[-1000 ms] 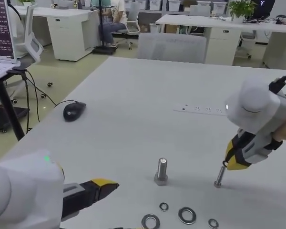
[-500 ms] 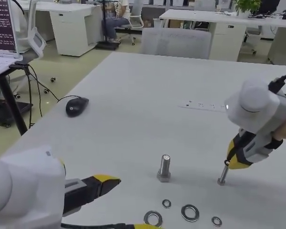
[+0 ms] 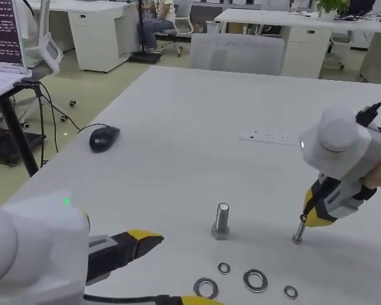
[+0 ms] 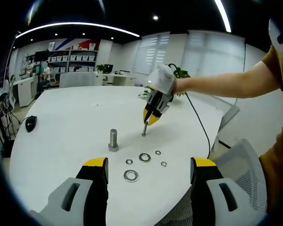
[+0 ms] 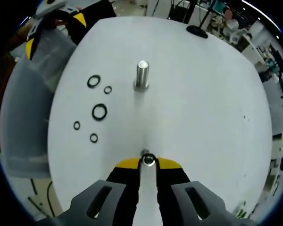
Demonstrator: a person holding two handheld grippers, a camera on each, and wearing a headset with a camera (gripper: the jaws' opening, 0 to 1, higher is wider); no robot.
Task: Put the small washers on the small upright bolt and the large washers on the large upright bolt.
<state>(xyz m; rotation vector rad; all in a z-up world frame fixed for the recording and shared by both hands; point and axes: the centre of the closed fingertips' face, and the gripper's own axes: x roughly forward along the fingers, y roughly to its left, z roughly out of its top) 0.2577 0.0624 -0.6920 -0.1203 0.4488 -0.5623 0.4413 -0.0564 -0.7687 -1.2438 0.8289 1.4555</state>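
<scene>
right gripper [image 5: 148, 164]: jaws narrow, pinched on a small washer [image 5: 148, 160]; in the head view it comes in from the right, tilted down, with its yellow tips at the top of the small bolt [image 3: 298, 233].
small washer: sits between the yellow tips, right at the bolt's top end; i cannot tell whether it is already around the thread or just above it.
small bolt: stands upright on the white table [image 3: 178, 127], right of the large bolt [image 3: 221, 220] and apart from it.
large bolt: upright on its head, near the front middle of the table.
left gripper [image 4: 151, 165]: jaws wide apart, hovering over the near edge of the table, pointing toward the bolts and the washers.
large washers: two lie flat on the table in front of the large bolt, one [image 3: 206, 287] nearer the left gripper, one [image 3: 255, 279] to its right.
loose small washers: three lie flat among the large ones [image 5: 107, 89] [image 5: 77, 125] [image 5: 93, 138], none touching another.
mouse [image 3: 104, 137]: black, far left on the table, well apart from the bolts.
power strip [image 3: 270, 136]: white, flat, behind the right gripper.
</scene>
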